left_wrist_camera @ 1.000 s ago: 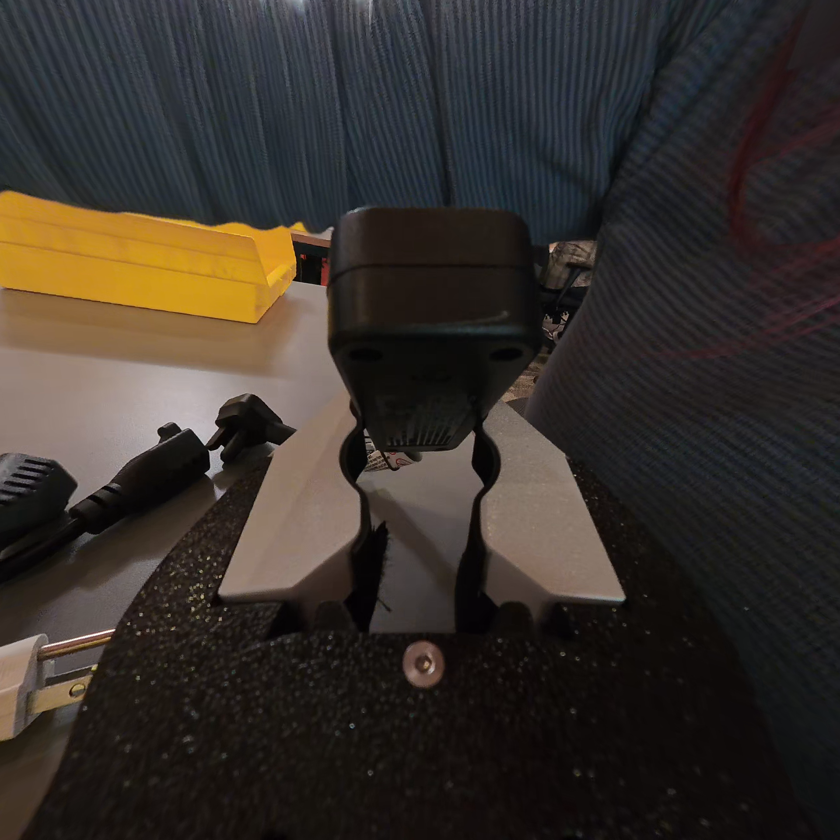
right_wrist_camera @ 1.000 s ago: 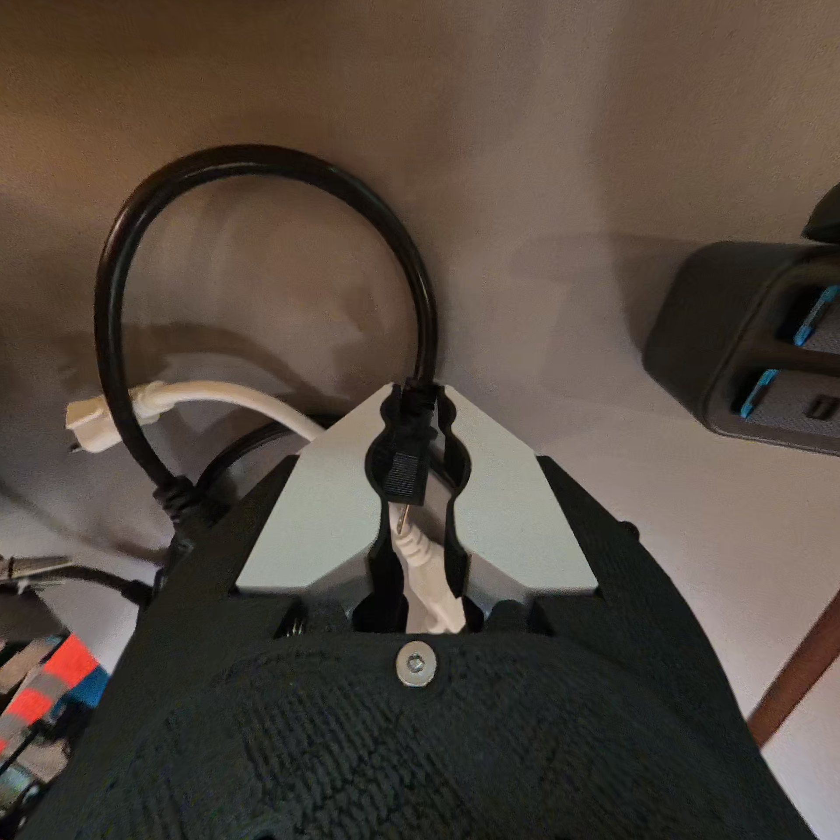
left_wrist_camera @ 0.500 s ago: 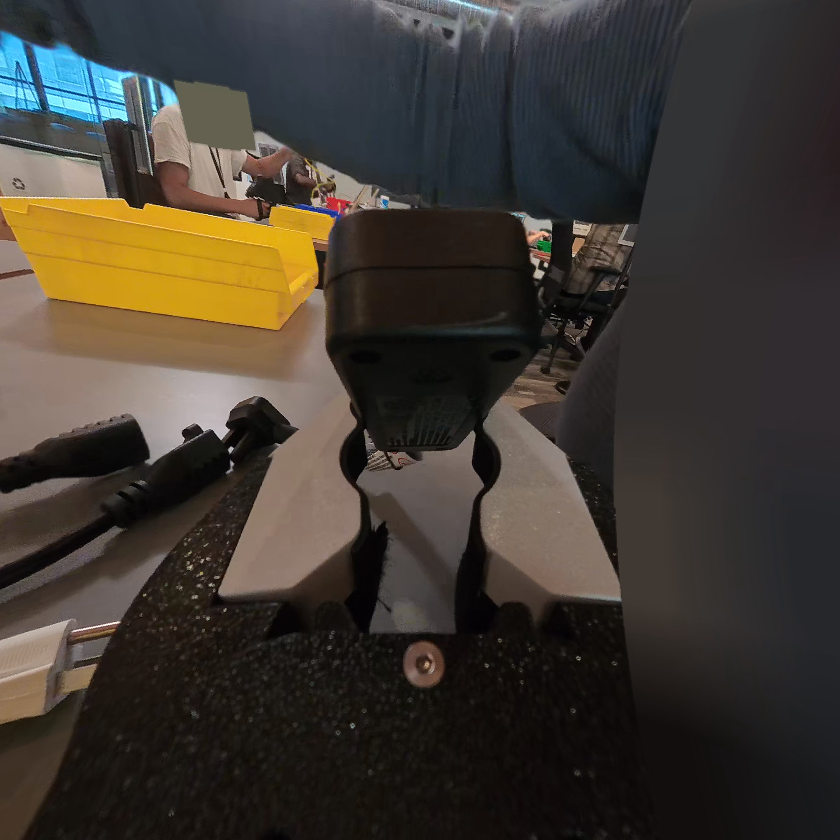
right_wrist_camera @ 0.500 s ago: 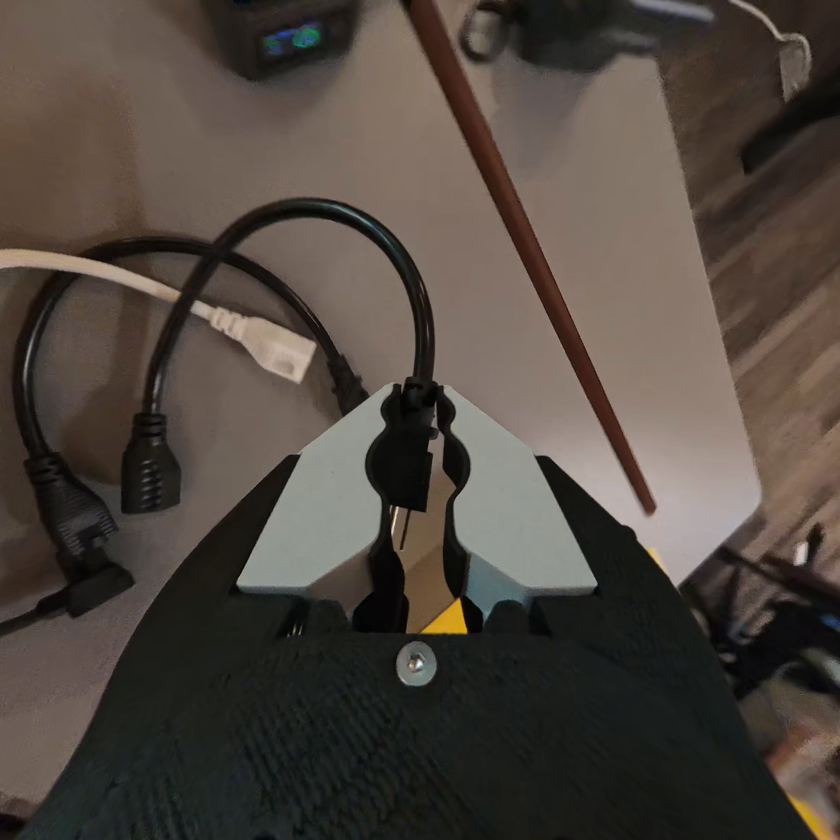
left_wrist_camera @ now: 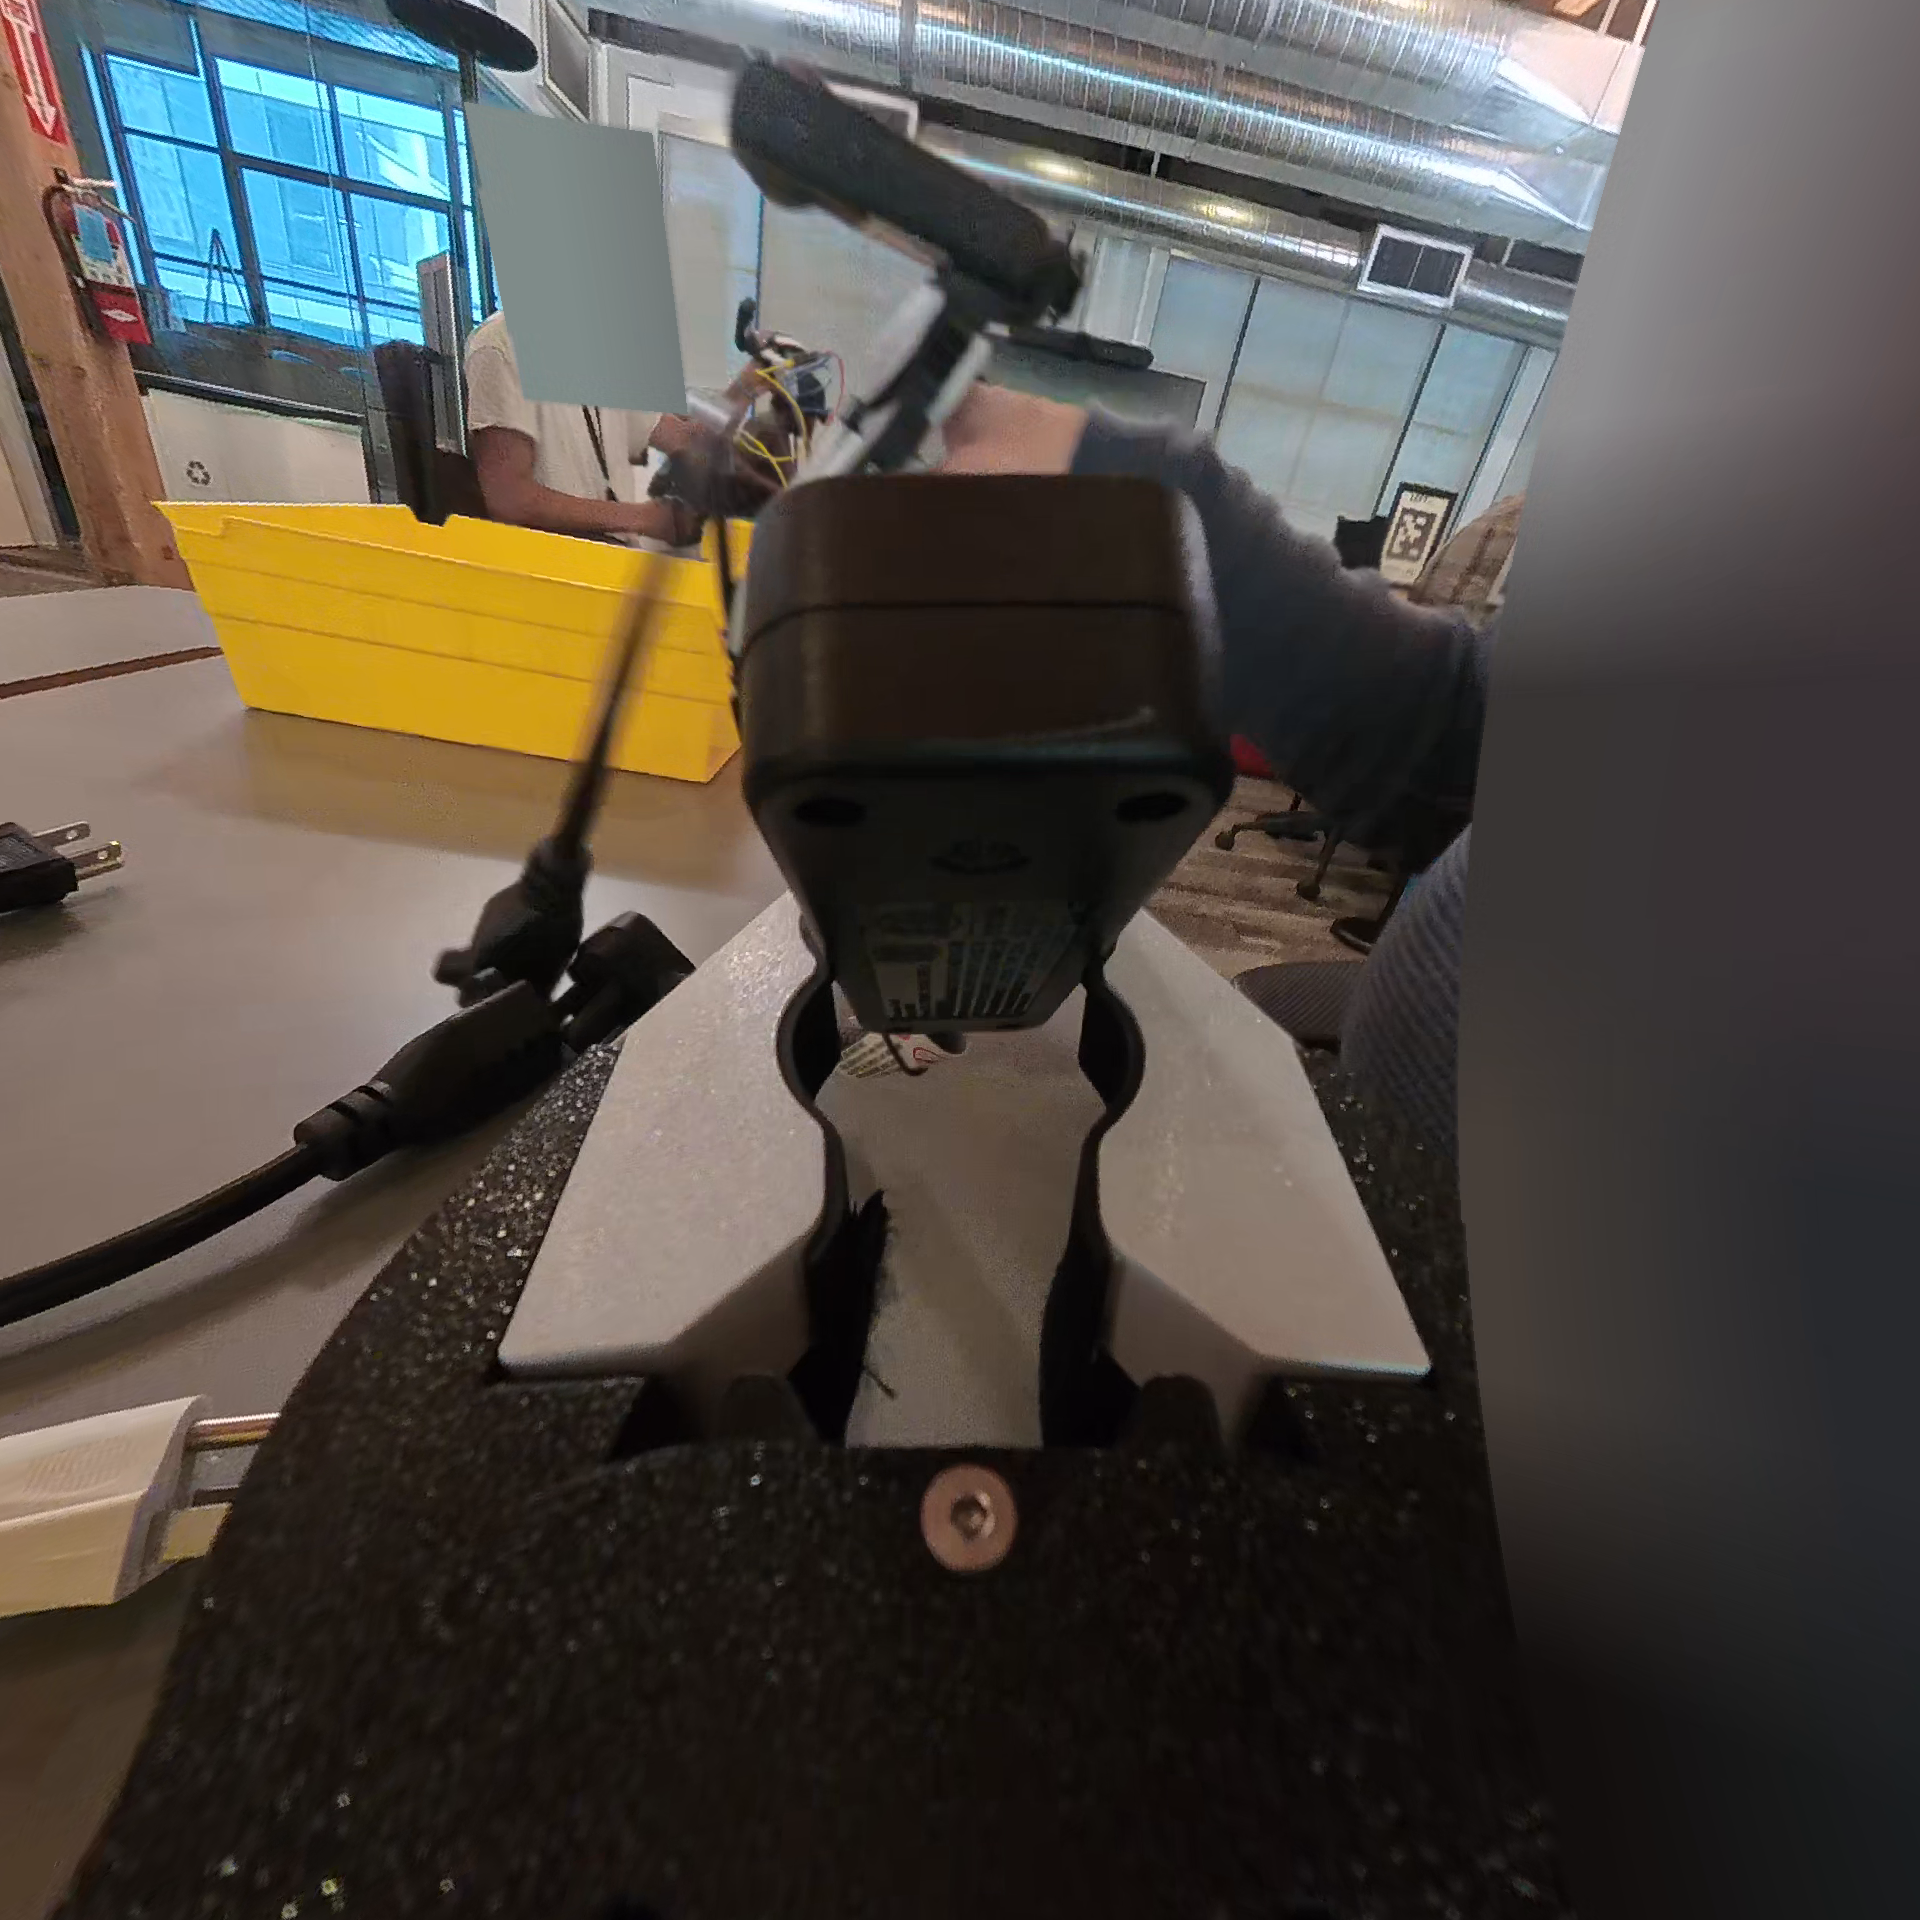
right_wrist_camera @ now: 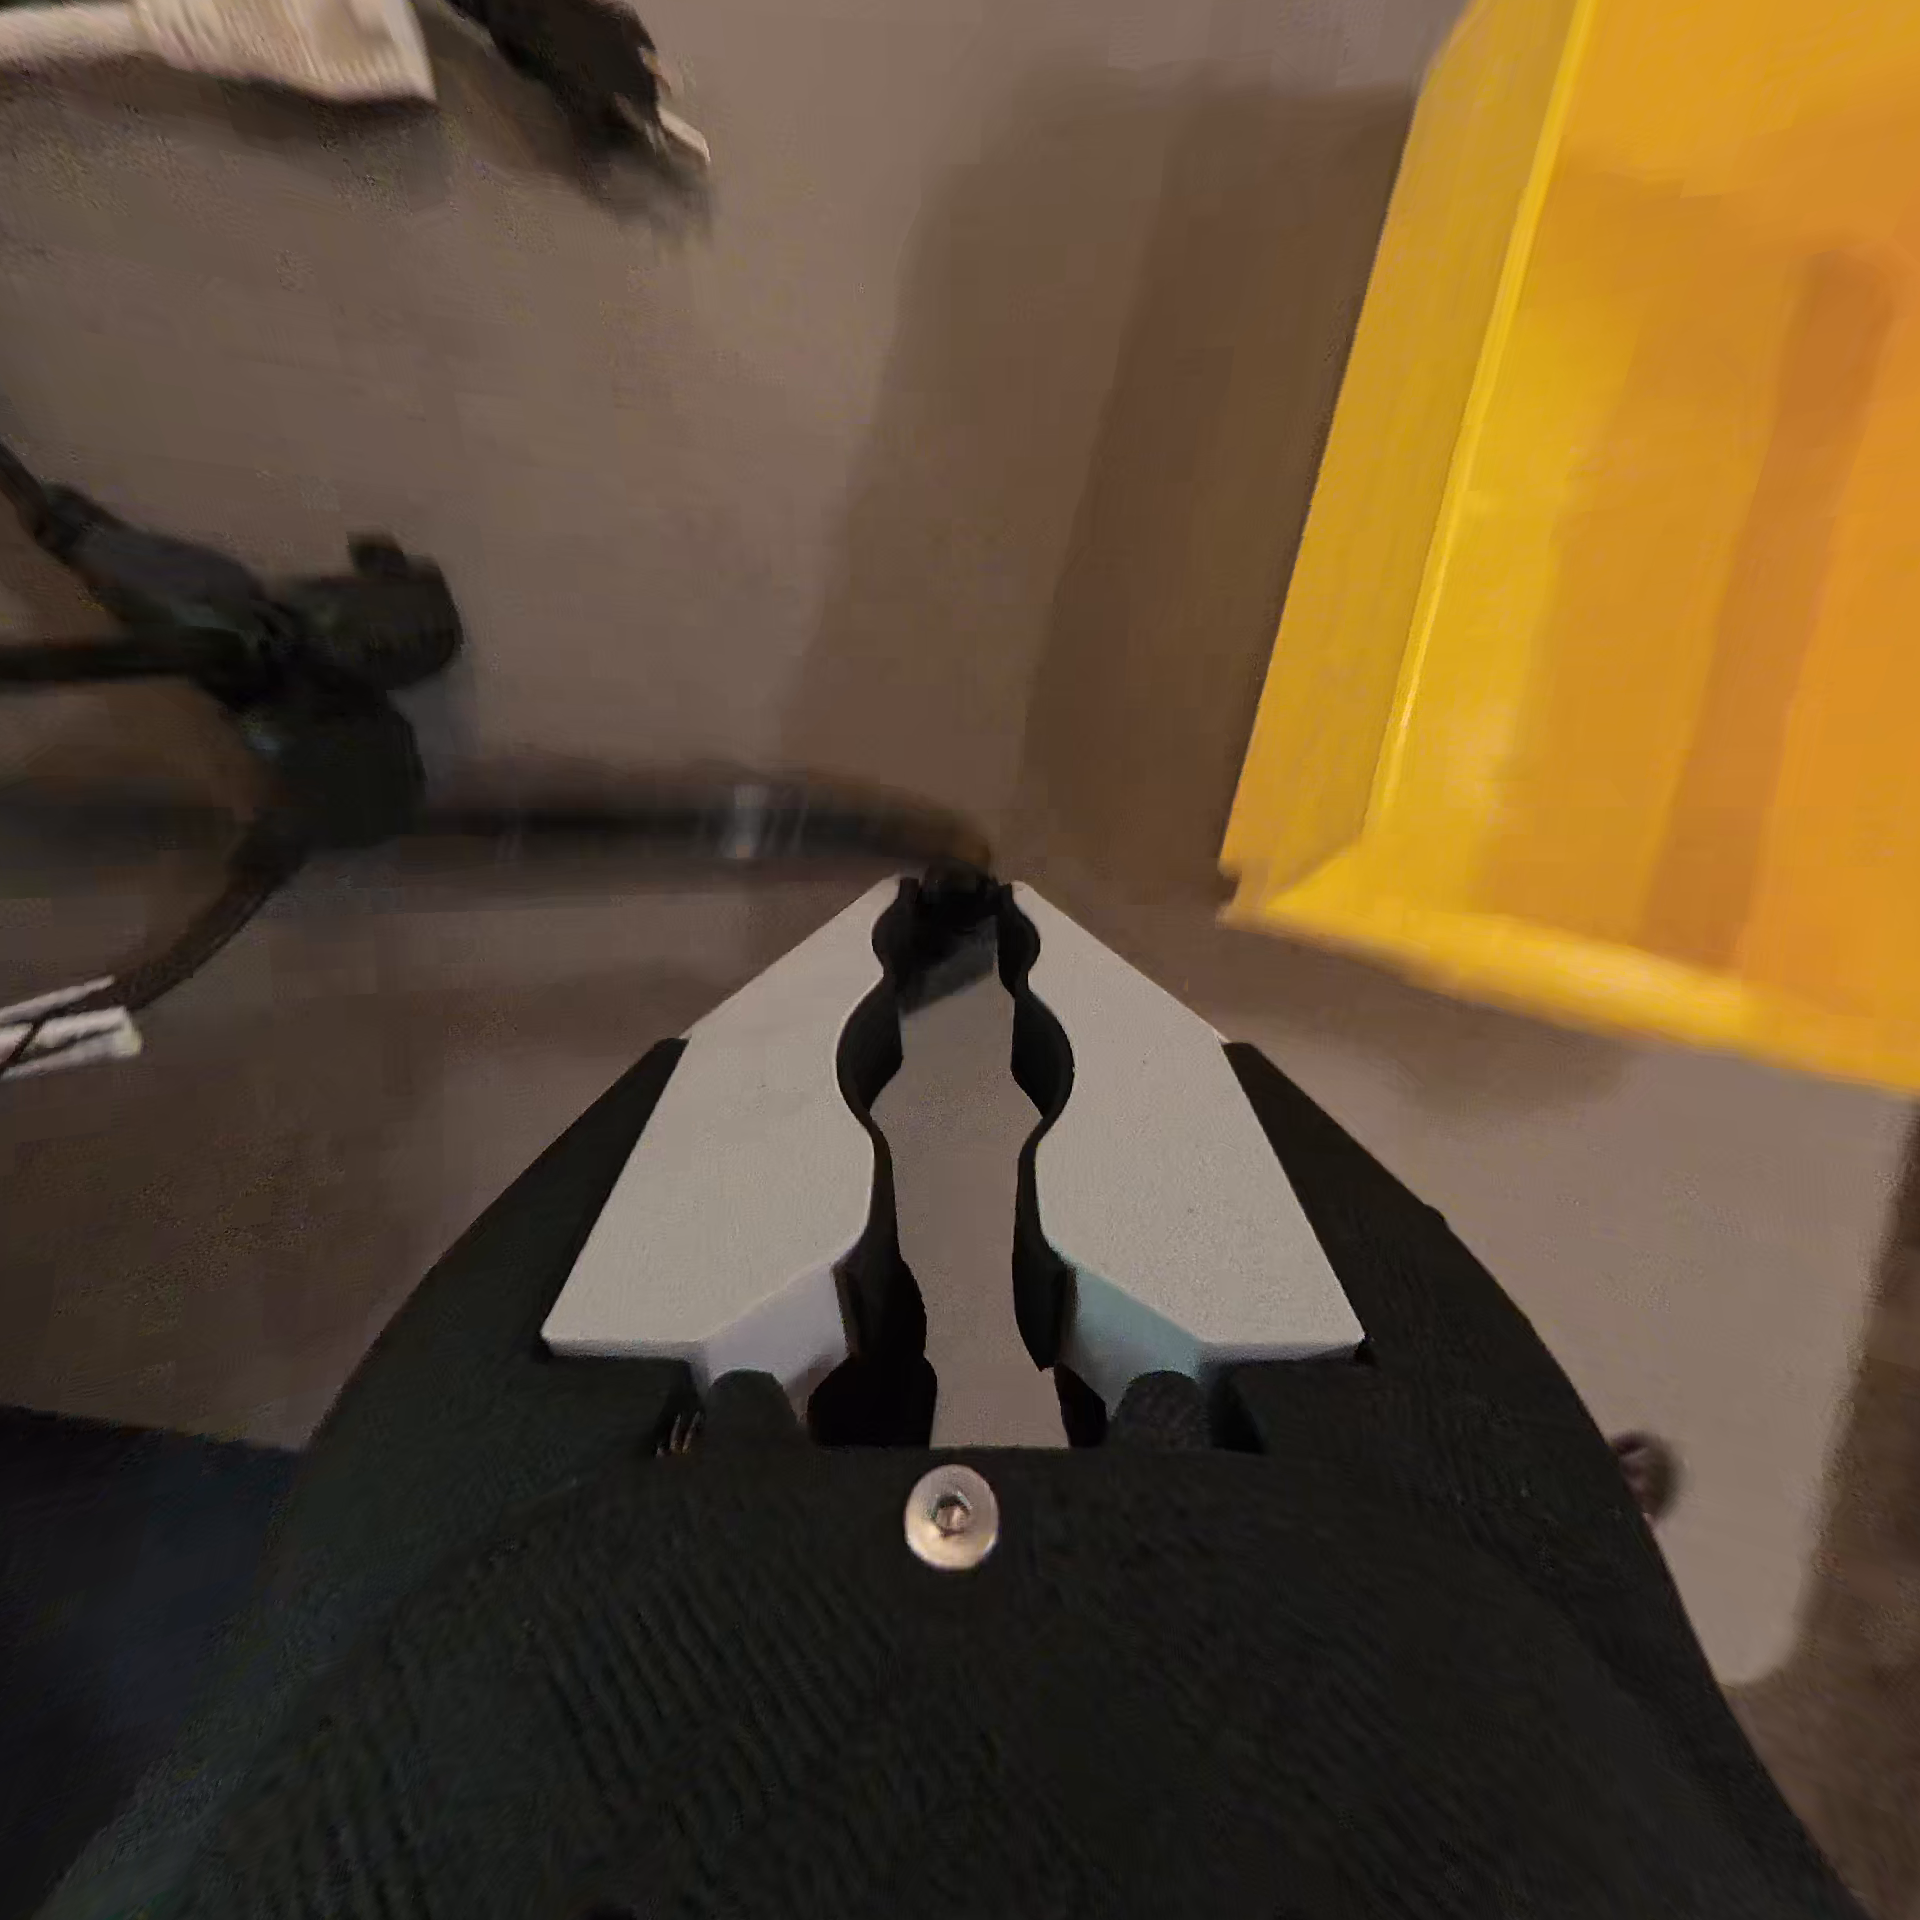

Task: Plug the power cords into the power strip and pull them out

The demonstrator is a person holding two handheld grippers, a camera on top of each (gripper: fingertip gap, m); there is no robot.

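My left gripper (left_wrist_camera: 958,961) is shut on a black boxy power strip (left_wrist_camera: 982,707) and holds it with its labelled underside facing the camera. In the right wrist view my right gripper (right_wrist_camera: 954,906) is shut on the black plug (right_wrist_camera: 945,940) of a black cord (right_wrist_camera: 644,821), which trails off to the left, blurred. In the left wrist view the right gripper (left_wrist_camera: 904,197) is raised high behind the strip. The black cord (left_wrist_camera: 613,717) hangs from it down to its other end (left_wrist_camera: 525,914) near the table.
A yellow bin (left_wrist_camera: 447,623) stands at the back of the grey table (left_wrist_camera: 260,831) and shows close on the right (right_wrist_camera: 1610,520). A black plug (left_wrist_camera: 42,862), more black cords (left_wrist_camera: 436,1070) and a white plug (left_wrist_camera: 94,1496) lie on the left. A person works behind the bin.
My right gripper has swung up and over toward the yellow bin, carrying the black plug and dragging its cord. The blue sleeve has lifted out of the left view. The left gripper holds the strip still.
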